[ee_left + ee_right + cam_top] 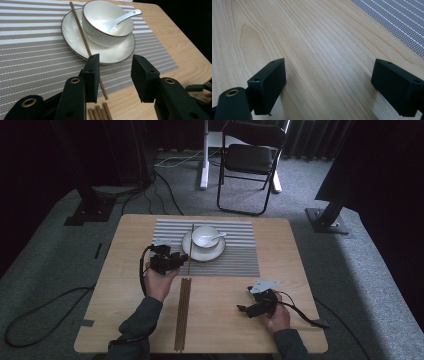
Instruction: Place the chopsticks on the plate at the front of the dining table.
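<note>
Wooden chopsticks [182, 312] lie bundled low at centre frame on the counter [235, 330]. Right gripper [248, 309], lower right, rests with jaws spread and empty. Left gripper [176, 261], mid-left, has its jaws released, just beside a single chopstick [191, 247] leaning across the saucer [218, 250]. Beyond, a spoon [215, 237] sits in the white bowl [201, 237] on the striped placemat [240, 255].
</note>
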